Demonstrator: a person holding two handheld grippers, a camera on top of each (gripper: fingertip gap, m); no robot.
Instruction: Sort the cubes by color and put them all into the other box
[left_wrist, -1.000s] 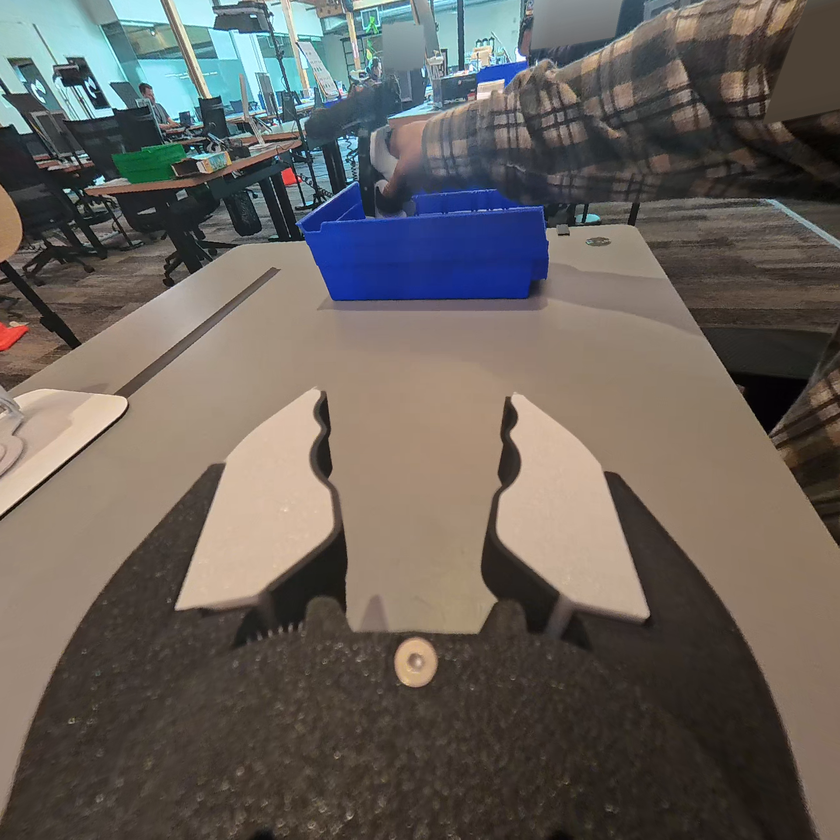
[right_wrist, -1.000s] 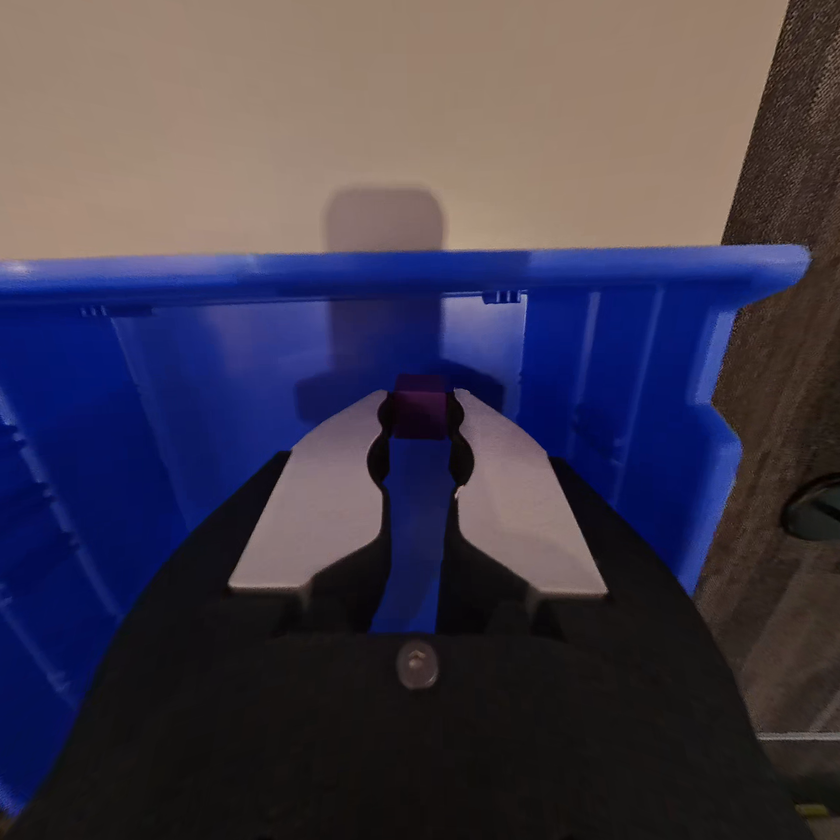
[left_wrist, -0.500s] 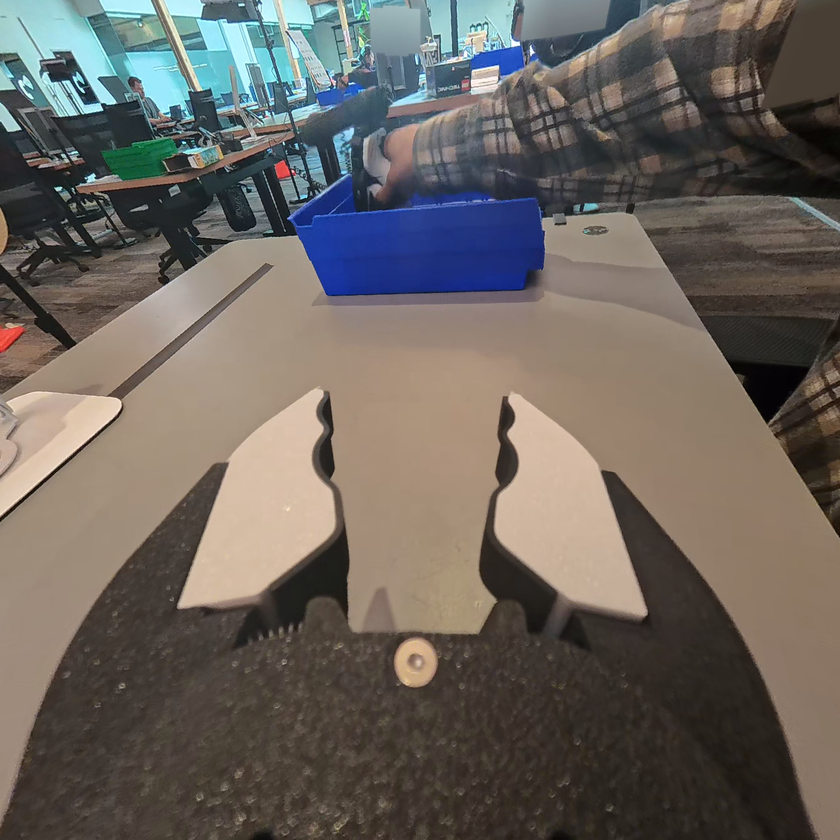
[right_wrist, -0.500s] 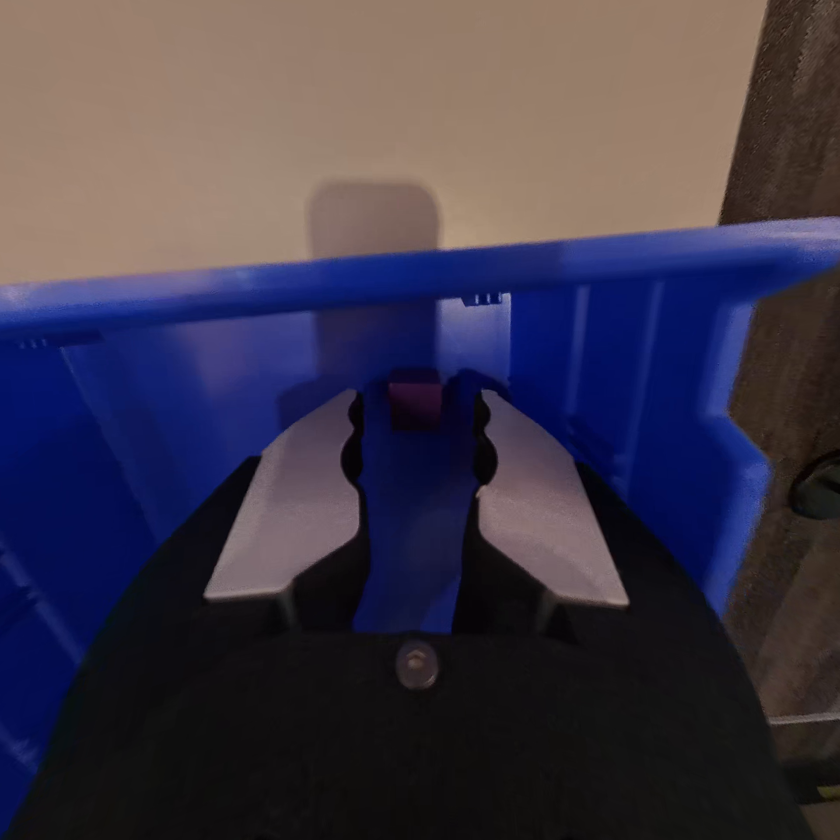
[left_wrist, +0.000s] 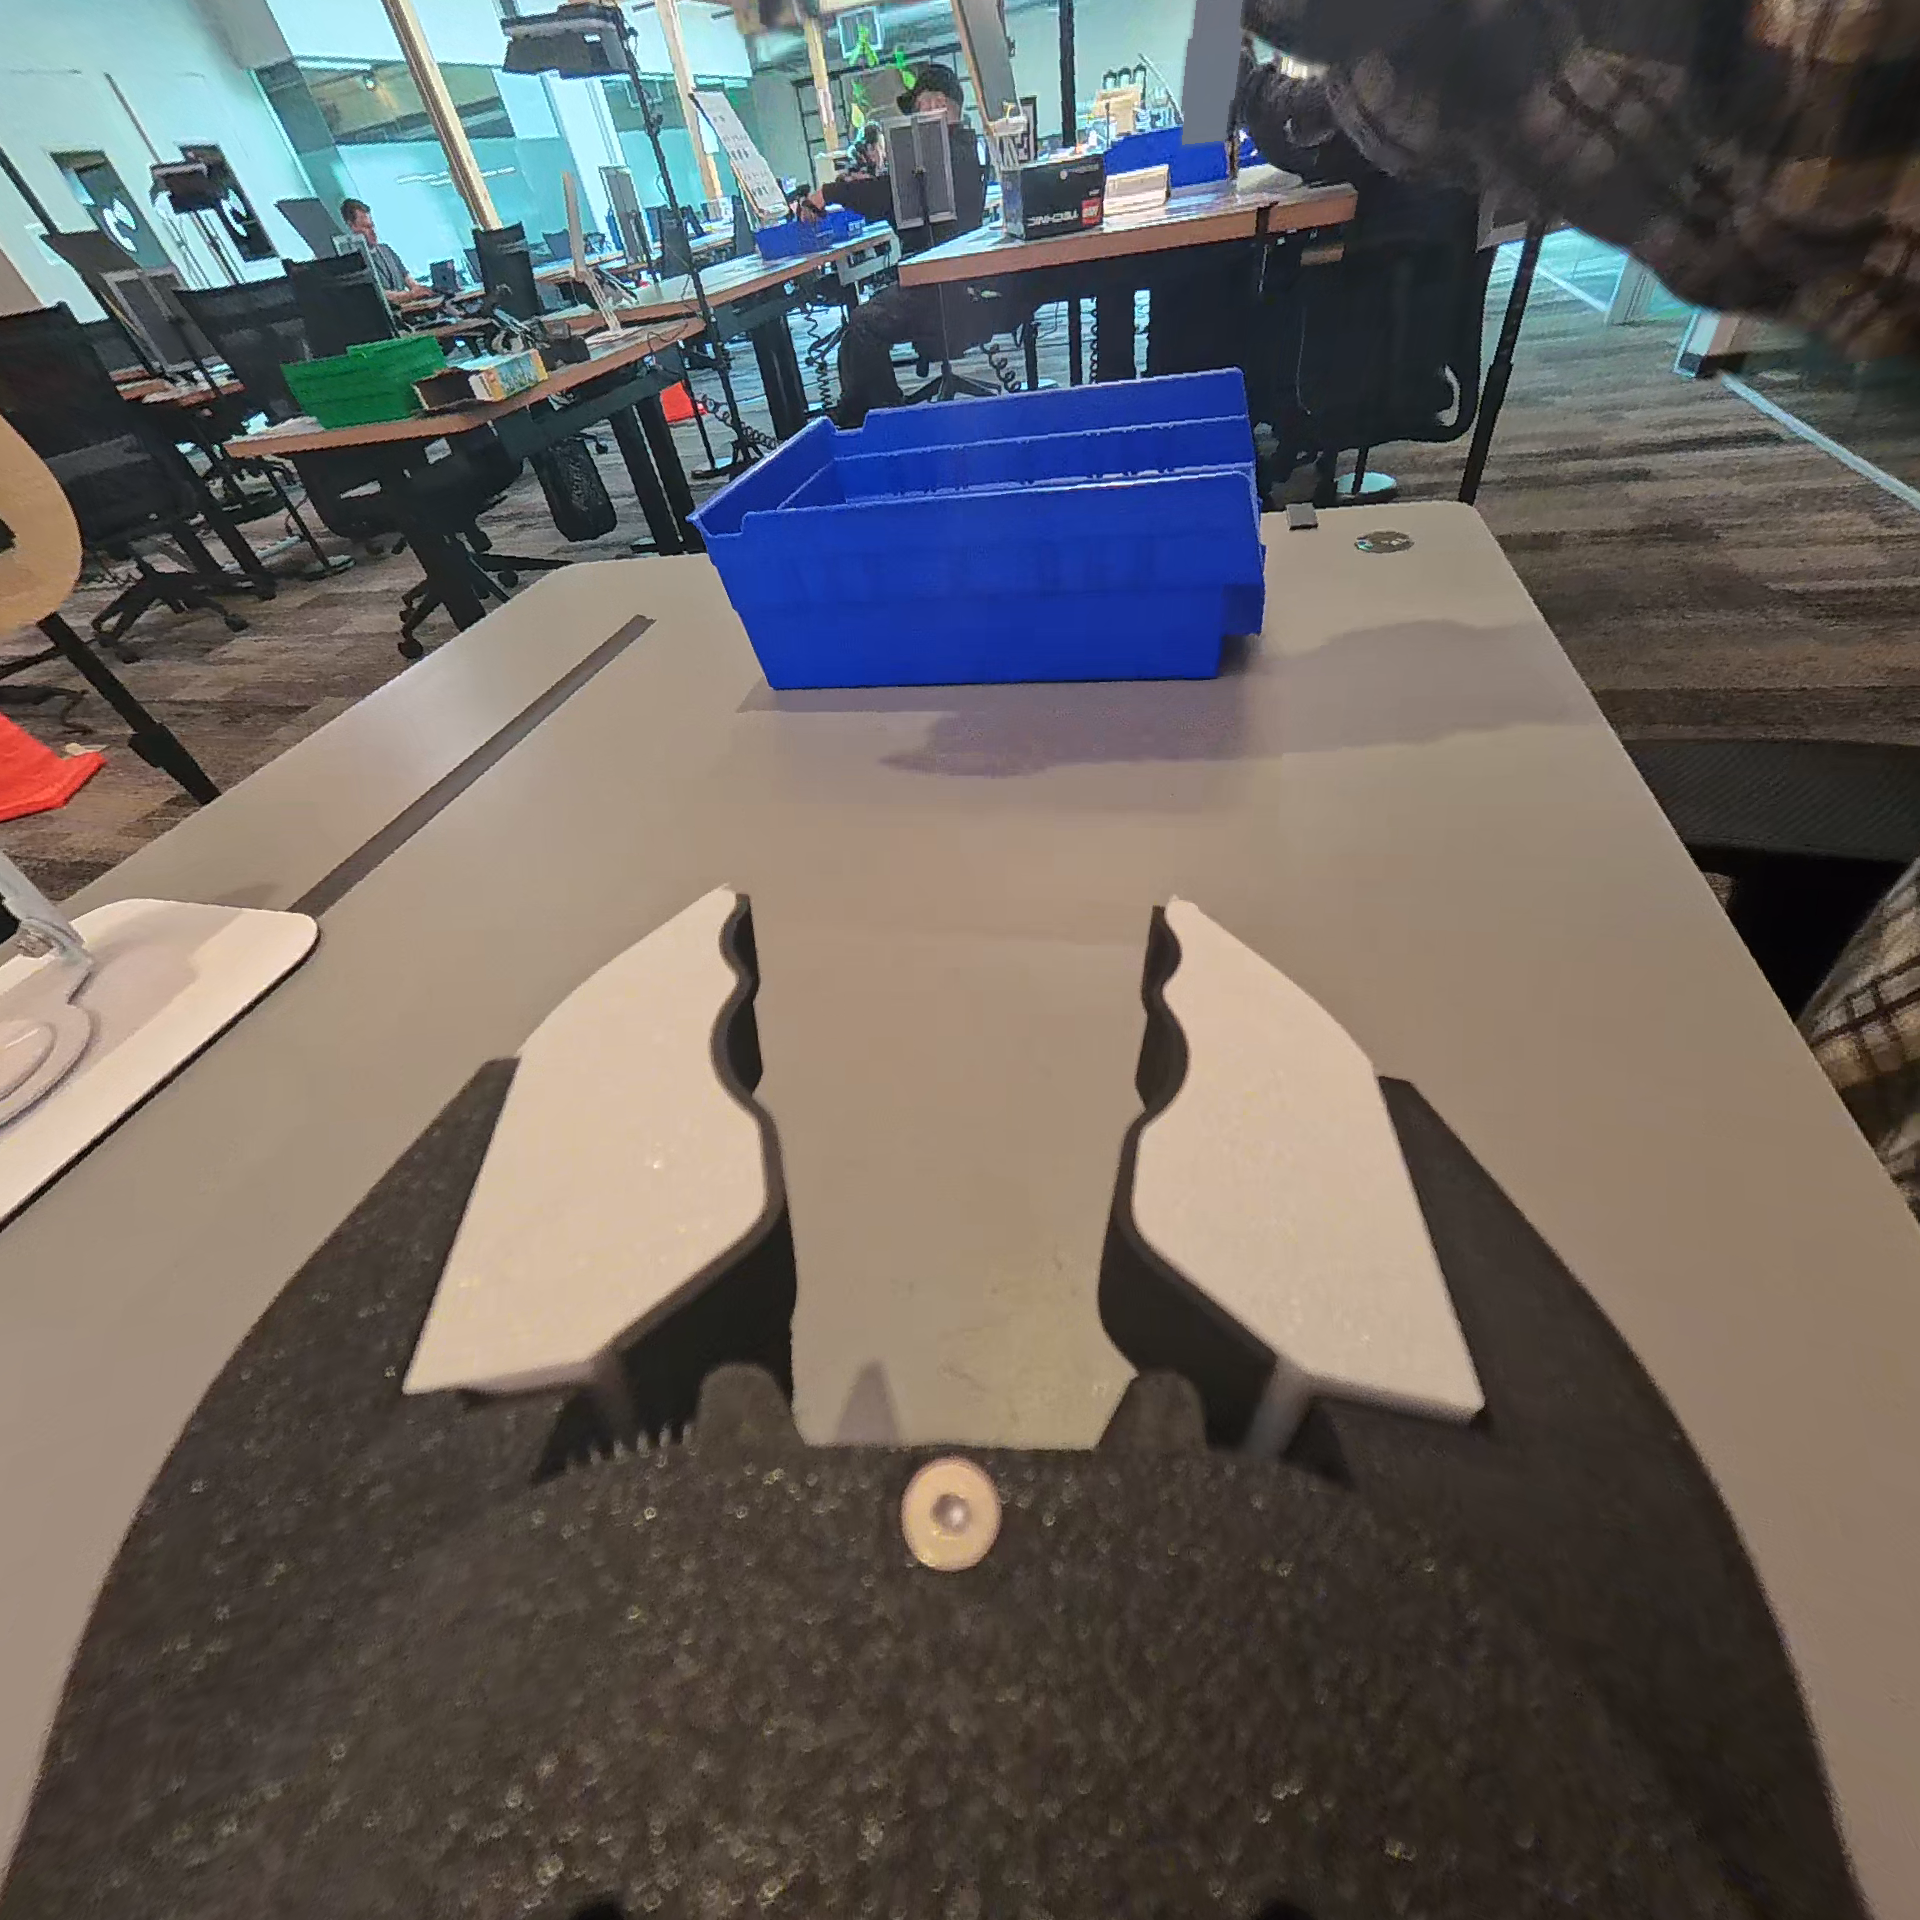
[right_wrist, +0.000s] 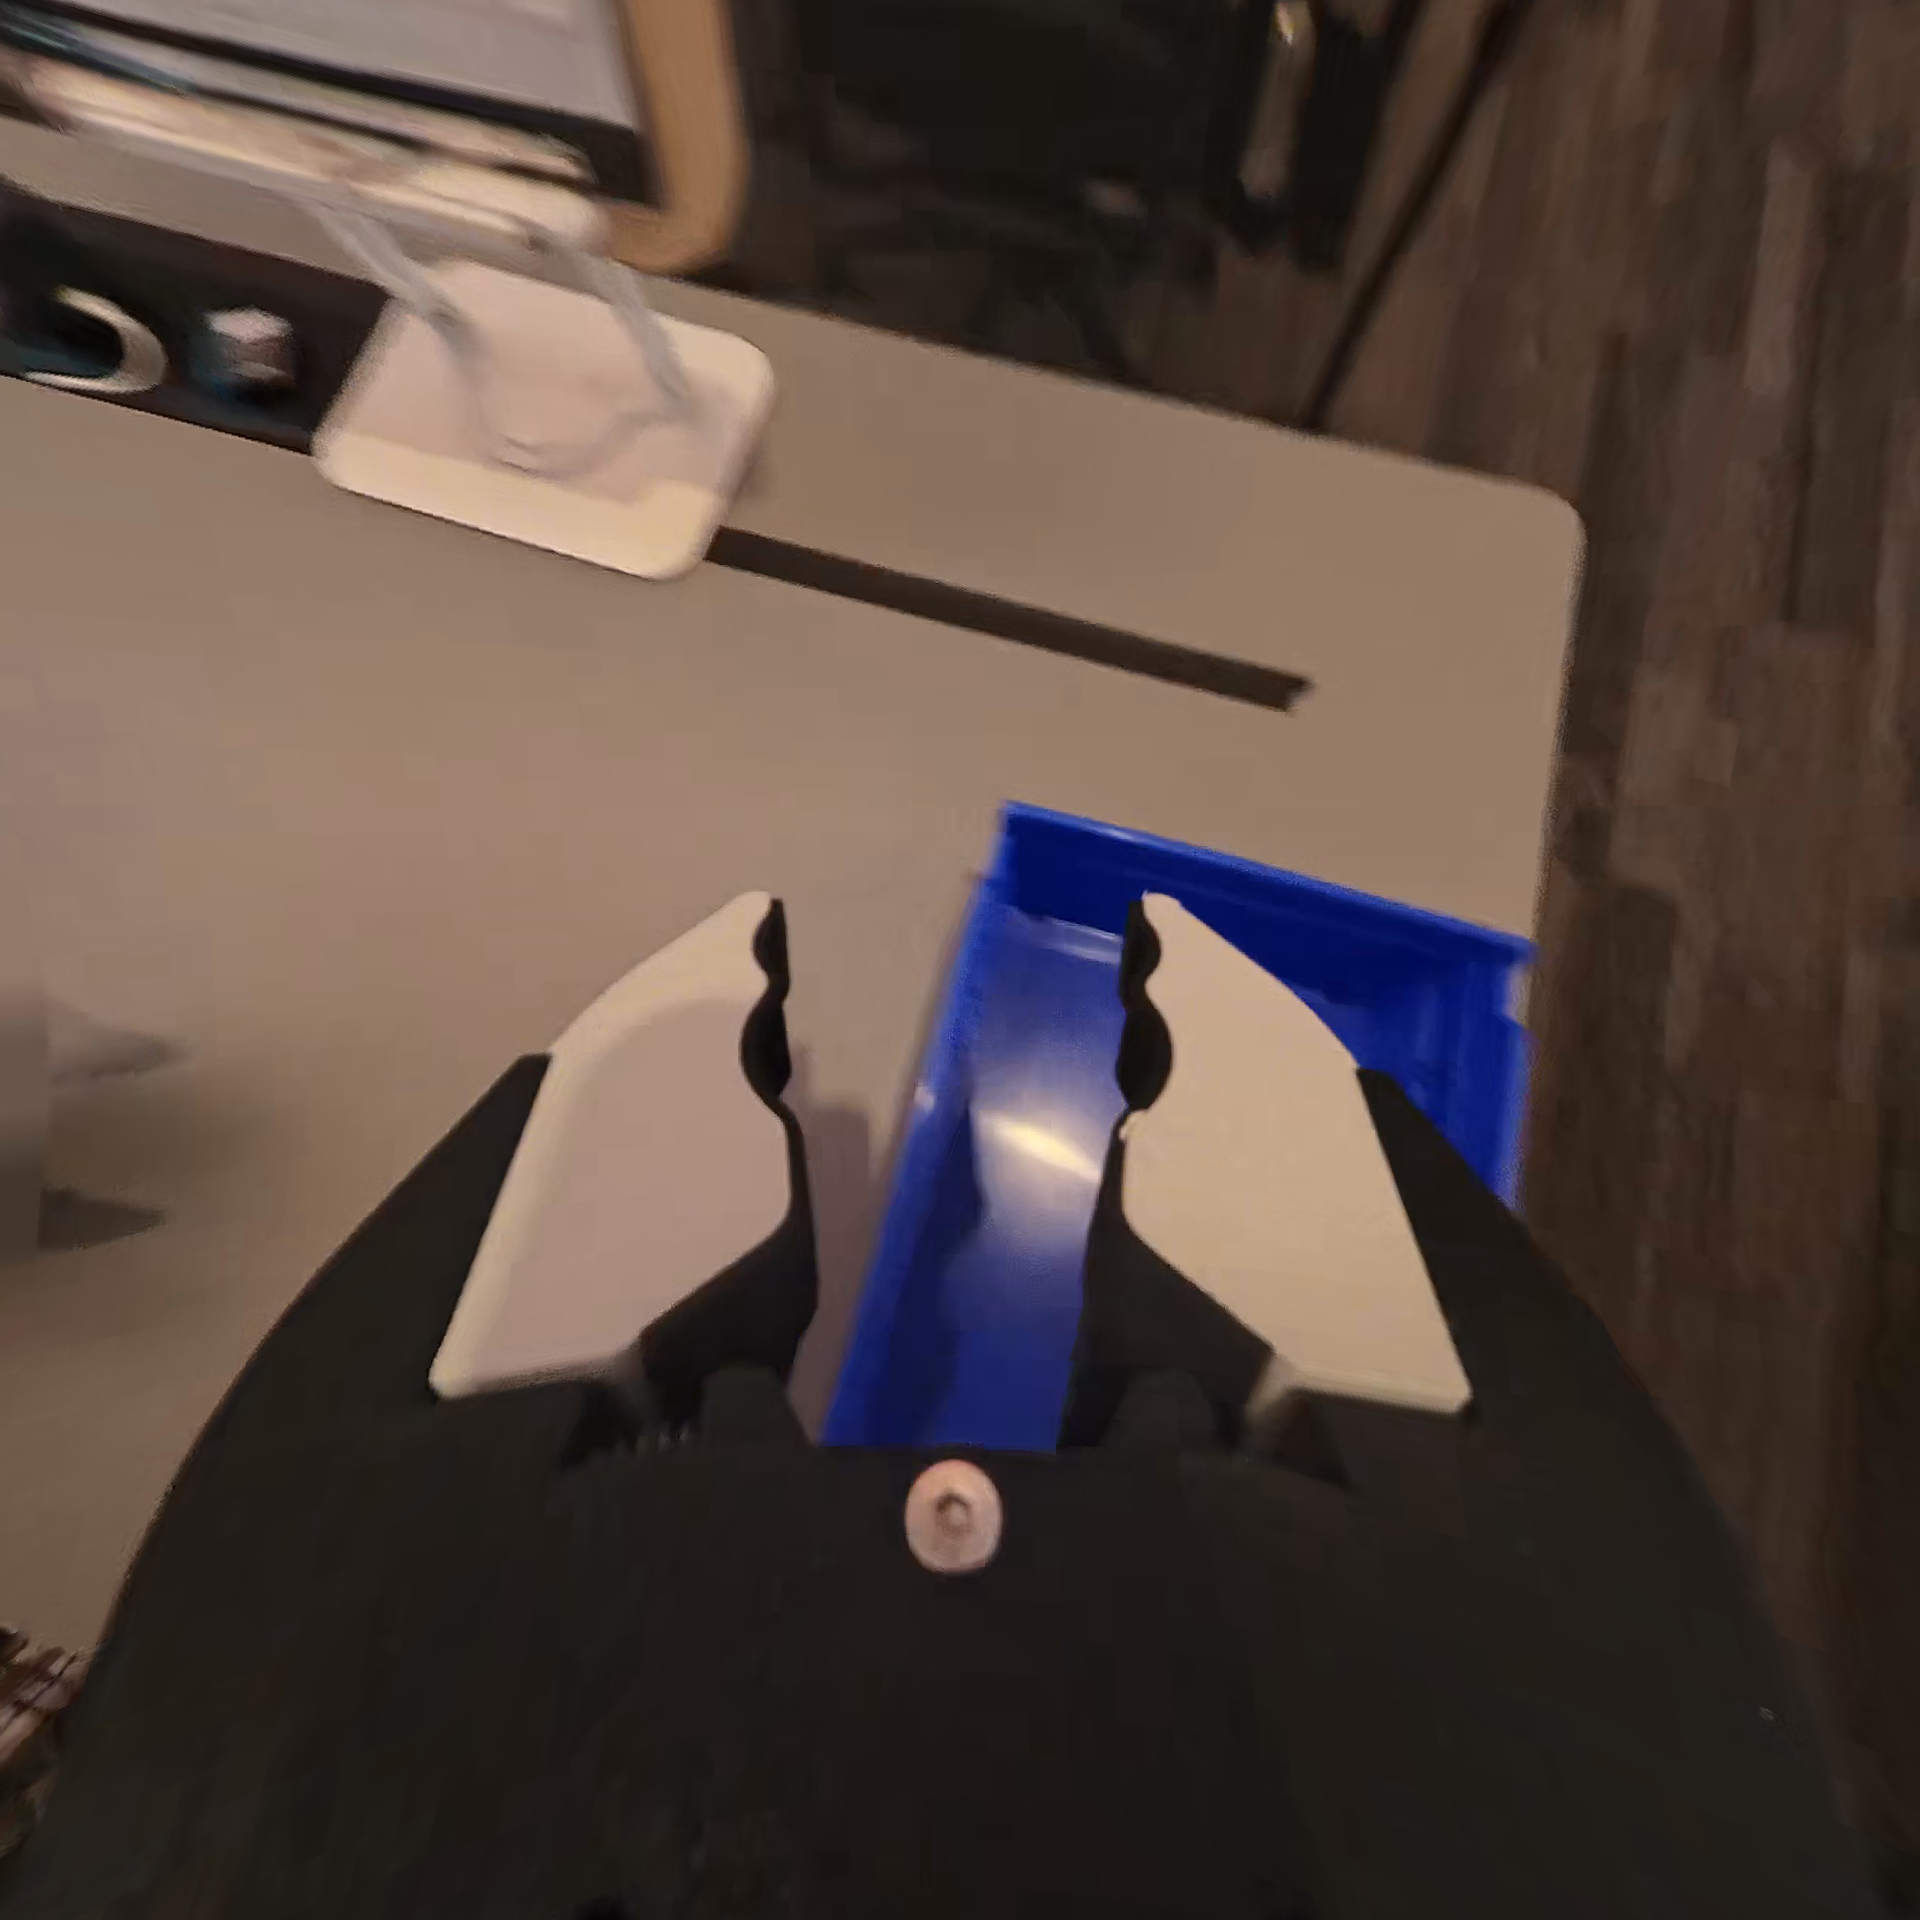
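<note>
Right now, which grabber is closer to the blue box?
The right one. The right gripper hangs open just above the blue box, over its edge. The left gripper sits open farther back over the gray table.

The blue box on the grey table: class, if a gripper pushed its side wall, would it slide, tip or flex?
The blue box looks like rigid moulded plastic, so probably little flex. Low and wide, it seems unlikely to tip. On the smooth table it would likely slide.
</note>
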